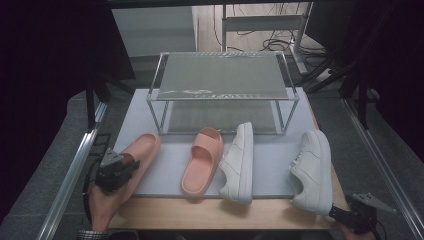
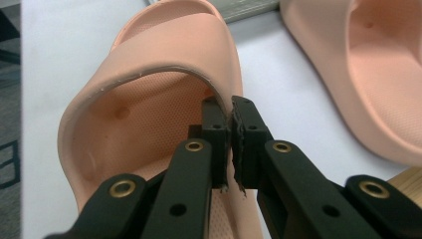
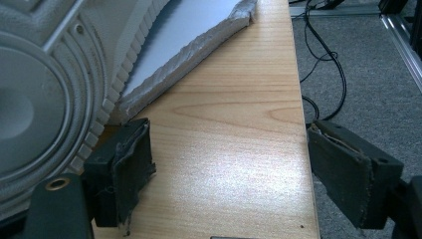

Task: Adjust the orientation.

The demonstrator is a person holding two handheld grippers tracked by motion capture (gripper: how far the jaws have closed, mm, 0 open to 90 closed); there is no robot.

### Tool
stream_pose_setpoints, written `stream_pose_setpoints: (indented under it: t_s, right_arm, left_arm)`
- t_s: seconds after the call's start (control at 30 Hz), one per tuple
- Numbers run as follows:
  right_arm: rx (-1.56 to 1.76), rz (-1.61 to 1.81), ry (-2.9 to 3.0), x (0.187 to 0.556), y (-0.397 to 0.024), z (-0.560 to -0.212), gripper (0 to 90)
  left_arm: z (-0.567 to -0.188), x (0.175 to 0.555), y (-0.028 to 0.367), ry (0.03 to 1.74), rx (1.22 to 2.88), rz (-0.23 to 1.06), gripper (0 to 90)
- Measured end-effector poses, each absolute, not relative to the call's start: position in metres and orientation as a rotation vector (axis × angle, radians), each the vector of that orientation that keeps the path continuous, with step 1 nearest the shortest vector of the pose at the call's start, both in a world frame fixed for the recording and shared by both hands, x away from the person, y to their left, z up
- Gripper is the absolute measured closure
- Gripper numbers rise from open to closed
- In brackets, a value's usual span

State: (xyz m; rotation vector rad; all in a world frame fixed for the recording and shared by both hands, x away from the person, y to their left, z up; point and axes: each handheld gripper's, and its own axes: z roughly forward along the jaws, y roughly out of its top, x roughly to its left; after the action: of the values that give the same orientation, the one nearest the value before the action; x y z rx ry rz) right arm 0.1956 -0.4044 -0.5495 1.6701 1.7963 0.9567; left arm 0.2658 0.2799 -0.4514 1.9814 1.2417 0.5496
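The left pink slide sandal (image 1: 137,160) lies at the lower left of the high view, on the pale grey mat (image 1: 270,170), its heel end reaching toward the bottom edge of the frame. The left gripper (image 2: 232,144) has hold of it: in the left gripper view the two black jaws are pinched together on the thin edge of the sandal's strap (just where the band curves down to the footbed), with the rubber squeezed between the pads. In the high view that gripper (image 1: 116,172) sits over the sandal's heel, with the person's hand below it.

The second pink slide sandal (image 1: 201,161) lies just right of centre-left on the same mat, apart from the first. Just beside it is a white sneaker (image 1: 239,162), and a second white sneaker (image 1: 312,170) lies well apart at the lower right, its heel past the mat on the wooden table (image 1: 210,212).

The right gripper (image 3: 229,174) hovers over the bare wood at the table's corner, jaws spread wide with nothing between them; the ridged sole of the sneaker (image 3: 45,99) is at the left of its view.

Behind the shoes stands a two-tier shoe rack (image 1: 222,75), in the upper middle of the high view.
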Motion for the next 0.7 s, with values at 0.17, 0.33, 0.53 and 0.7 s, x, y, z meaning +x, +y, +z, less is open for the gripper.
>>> stream_pose_setpoints:
  t_s: [0.17,0.33,0.53,0.7]
  right_arm:
    - [1.67,0.958,1.796,0.196,-0.404,-0.55,18.6]
    - [1.669,0.96,1.796,0.196,-0.405,-0.55,18.6]
    - [1.67,0.96,1.796,0.196,-0.405,-0.55,18.5]
    - [1.67,0.962,1.795,0.195,-0.405,-0.55,18.5]
  left_arm:
    - [-0.452,0.272,0.267,1.221,1.979,0.536,85.7]
    - [-0.452,0.281,0.254,1.205,1.982,0.525,85.7]
    - [-0.454,0.291,0.24,1.197,1.976,0.515,85.7]
    - [-0.455,0.303,0.229,1.186,1.972,0.514,85.7]
